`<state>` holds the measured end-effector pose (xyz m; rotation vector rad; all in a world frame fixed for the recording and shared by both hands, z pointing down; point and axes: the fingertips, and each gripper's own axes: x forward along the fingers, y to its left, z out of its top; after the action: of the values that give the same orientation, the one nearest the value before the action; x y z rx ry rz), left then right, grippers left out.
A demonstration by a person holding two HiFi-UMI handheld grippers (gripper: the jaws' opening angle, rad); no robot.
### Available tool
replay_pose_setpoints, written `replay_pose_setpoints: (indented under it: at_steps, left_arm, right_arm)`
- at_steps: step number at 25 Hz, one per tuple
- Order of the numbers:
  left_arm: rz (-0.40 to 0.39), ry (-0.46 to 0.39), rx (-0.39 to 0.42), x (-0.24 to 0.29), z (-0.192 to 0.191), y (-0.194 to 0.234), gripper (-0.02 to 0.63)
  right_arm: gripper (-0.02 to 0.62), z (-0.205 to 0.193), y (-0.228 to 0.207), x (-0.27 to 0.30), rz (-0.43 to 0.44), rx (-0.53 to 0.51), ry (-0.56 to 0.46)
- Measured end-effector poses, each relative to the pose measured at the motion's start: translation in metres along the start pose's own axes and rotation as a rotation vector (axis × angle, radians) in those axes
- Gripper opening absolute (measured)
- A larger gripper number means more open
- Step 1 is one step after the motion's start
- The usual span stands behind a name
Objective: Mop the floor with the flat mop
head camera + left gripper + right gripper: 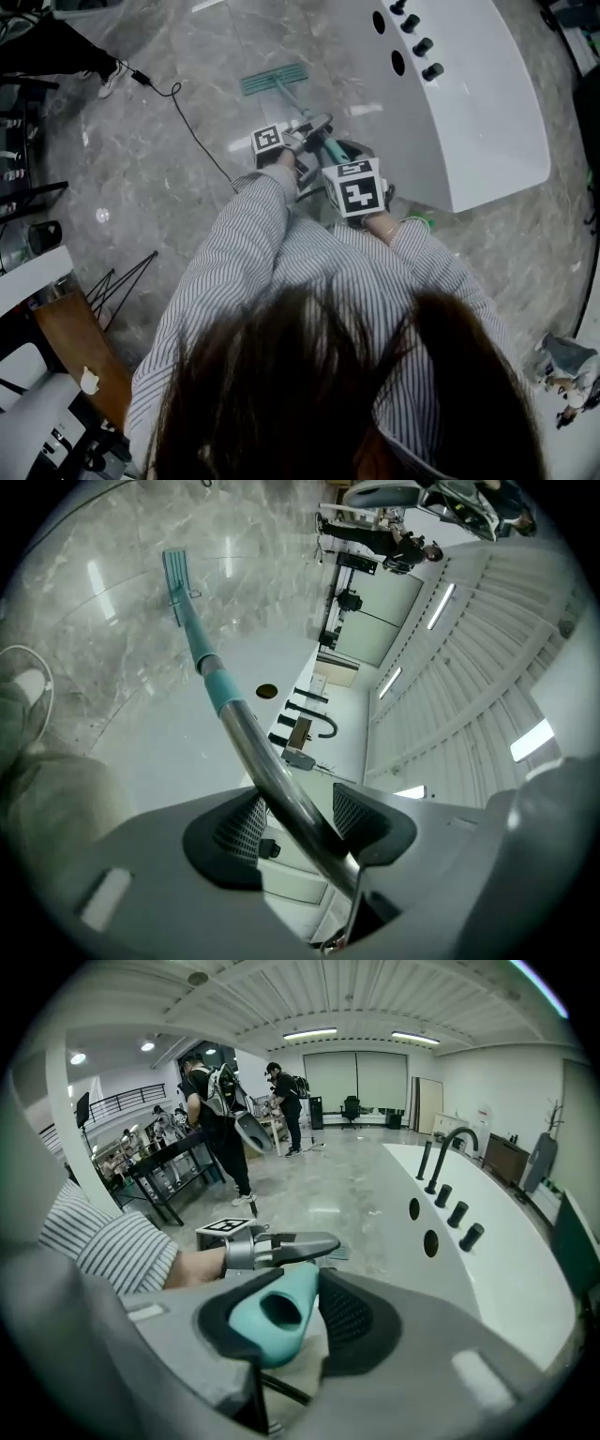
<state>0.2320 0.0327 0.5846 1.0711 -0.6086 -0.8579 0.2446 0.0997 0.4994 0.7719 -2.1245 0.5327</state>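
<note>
My left claw (300,819) is clamped on the metal shaft of the flat mop (246,738), its teal head (274,79) flat on the marble floor (169,202) beside a white tub (469,112), and my right claw (286,1314) is clamped on its teal handle end (267,1333).

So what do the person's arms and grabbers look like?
The left gripper and right gripper are grey plastic, each with two black ribbed pads. Each carries a white cube with black square markers. The sleeves are white with thin dark stripes.

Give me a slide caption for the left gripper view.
Left gripper shut on the flat mop pole, teal head on marble floor.
</note>
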Motion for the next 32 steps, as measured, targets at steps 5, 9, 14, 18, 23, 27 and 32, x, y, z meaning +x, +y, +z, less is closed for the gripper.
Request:
replay_pose_setpoints:
  at_steps: [5, 9, 14, 18, 23, 27, 32]
  left_arm:
    - [-0.015, -0.069, -0.031, 0.027, 0.081, -0.021, 0.222]
    - [-0.037, -0.129, -0.052, 0.059, 0.165, -0.048, 0.213]
    - [0.005, -0.192, -0.041, 0.095, 0.282, -0.075, 0.206]
    - [0.054, -0.183, -0.04, 0.129, 0.34, -0.114, 0.209]
    - [0.088, -0.162, 0.004, 0.155, 0.412, -0.142, 0.215]
    - [0.057, -0.175, -0.007, 0.166, 0.481, -0.166, 0.212]
    - [0.091, -0.139, -0.021, 0.159, 0.565, -0.189, 0.21]
  right_arm:
    - [0.117, 0.06, -0.01, 0.057, 0.003, -0.052, 0.024]
    - [0.117, 0.127, -0.027, 0.115, 0.021, -0.149, 0.025]
    - [0.117, 0.224, -0.05, 0.187, 0.055, -0.245, 0.034]
    - [0.117, 0.291, -0.073, 0.225, 0.066, -0.23, 0.046]
    - [0.117, 0.353, -0.085, 0.275, 0.077, -0.193, 0.057]
    - [0.115, 0.409, -0.083, 0.325, 0.064, -0.159, 0.045]
    - [0.115, 0.476, -0.061, 0.378, 0.04, -0.126, 0.04]
